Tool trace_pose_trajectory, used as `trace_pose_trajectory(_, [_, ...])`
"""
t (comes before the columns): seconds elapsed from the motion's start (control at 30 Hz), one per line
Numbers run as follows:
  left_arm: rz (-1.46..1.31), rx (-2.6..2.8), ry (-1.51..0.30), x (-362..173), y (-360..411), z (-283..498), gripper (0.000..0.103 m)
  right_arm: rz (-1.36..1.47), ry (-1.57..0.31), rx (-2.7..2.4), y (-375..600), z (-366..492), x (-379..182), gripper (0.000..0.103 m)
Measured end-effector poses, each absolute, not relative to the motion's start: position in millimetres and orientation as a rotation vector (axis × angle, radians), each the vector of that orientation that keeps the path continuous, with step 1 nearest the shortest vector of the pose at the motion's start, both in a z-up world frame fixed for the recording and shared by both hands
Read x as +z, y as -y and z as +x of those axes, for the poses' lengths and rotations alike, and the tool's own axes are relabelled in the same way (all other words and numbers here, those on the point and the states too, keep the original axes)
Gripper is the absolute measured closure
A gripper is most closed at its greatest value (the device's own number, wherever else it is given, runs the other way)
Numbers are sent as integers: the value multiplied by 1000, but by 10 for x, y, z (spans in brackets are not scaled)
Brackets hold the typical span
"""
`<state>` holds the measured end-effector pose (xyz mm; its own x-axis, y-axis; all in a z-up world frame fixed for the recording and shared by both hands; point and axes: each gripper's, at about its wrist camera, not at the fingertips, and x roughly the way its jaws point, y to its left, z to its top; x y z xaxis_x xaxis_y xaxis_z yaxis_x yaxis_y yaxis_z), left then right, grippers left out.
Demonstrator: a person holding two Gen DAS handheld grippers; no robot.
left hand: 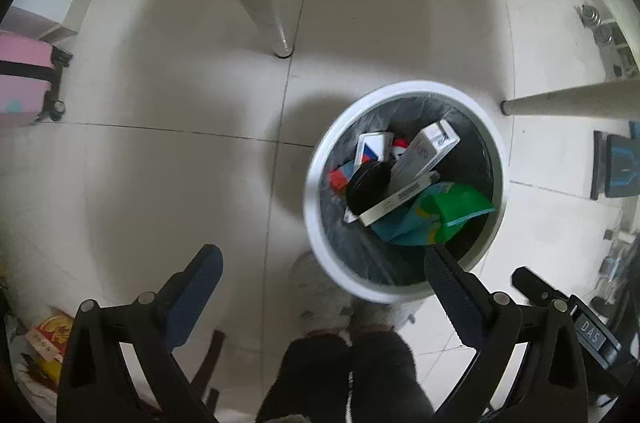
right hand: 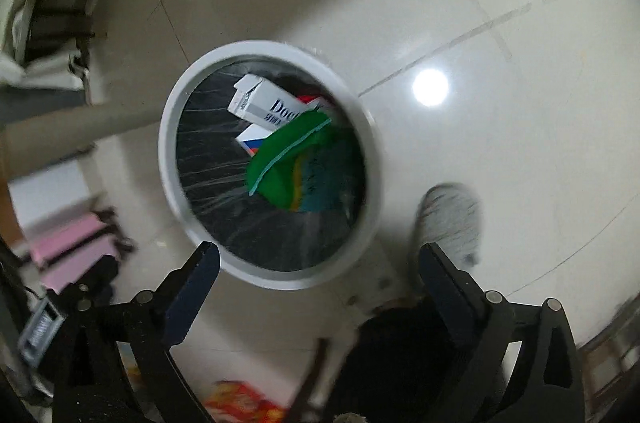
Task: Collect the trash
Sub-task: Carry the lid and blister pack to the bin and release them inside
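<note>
Looking straight down now, and both claws hang over the tiled floor (left hand: 160,183) with a round white-rimmed trash bin (left hand: 316,159) below them. The left claw (left hand: 324,275) is spread wide, nothing between its dark padded fingers (left hand: 196,287); its far finger sits in front of the bin's near rim in this view. The right claw (right hand: 320,263) is just as wide, released, empty, fingers (right hand: 192,287) framing the bin's near edge.

Inside the bin, a dark plastic liner (right hand: 216,159) and a pile of trash. On top lies a green and teal wrapper (left hand: 436,215), crumpled, toward one side. Beside it a long white carton with blue lettering (left hand: 424,155) leans at an angle, a flat white box (left hand: 392,201) lies under its lower end, a black round lid (left hand: 368,183) rests against them, and a smaller white box with a blue and red patch (left hand: 370,147) sits behind. Something red (left hand: 338,179) peeks out at the lid's edge.

Around the bin: a pale table leg (left hand: 276,23) stands on the floor beyond it, a second leg (left hand: 568,99) comes in from the side. A grey fuzzy slipper (right hand: 448,223) shows just beside the bin in the right wrist view. A pink suitcase (left hand: 24,79) stands well apart at the floor's far edge, and a red and yellow packet (left hand: 50,339) lies on the floor near the left claw's base.
</note>
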<state>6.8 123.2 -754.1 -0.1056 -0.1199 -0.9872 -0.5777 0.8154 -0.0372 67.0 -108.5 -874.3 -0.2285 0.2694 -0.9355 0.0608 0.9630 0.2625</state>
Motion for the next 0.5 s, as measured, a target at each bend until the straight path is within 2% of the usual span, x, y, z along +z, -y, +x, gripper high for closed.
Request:
trace_pose_trajectory(0.2, [-470, 416, -1662, -7225, -1112, 36, 0, -55, -1703, 166, 1021, 683, -8266, 2])
trace_pose_trajectory(0.5, [-434, 387, -1642, -6608, -943, 22, 0, -200, -1640, 199, 962, 660, -7562, 2])
